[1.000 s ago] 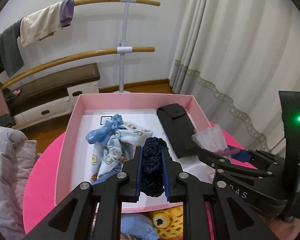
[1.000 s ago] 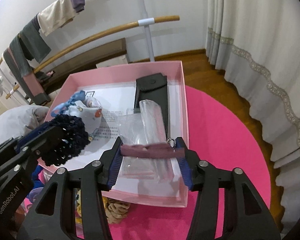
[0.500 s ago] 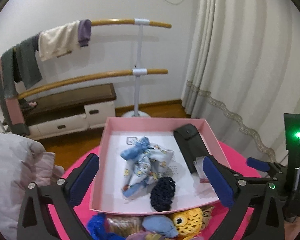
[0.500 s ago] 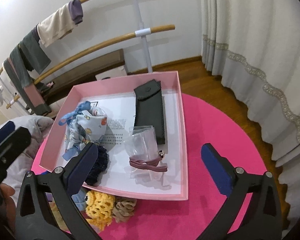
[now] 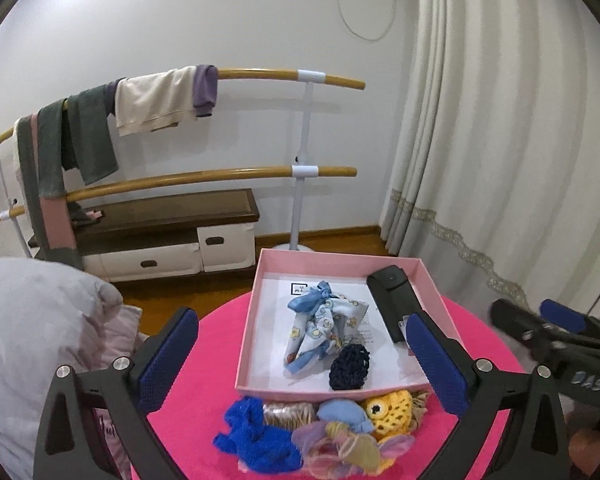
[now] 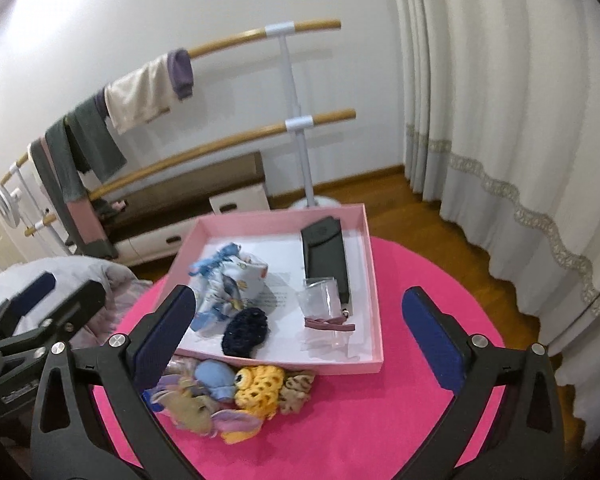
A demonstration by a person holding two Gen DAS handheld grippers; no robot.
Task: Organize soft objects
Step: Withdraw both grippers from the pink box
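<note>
Left wrist view, navy scrunchie boxed, between spread fingers

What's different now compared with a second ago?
Both grippers let go and pulled back up from the pink box. The left gripper dropped the navy scrunchie at the box's front; the right gripper released the packet with the mauve hair tie on the right. Both jaws now stand wide open and empty. The printed pouch, black case and pile outside stayed put.

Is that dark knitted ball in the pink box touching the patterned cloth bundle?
Cannot tell: in both wrist views the dark knitted ball sits close against the patterned cloth bundle, no plain gap or contact.
</note>
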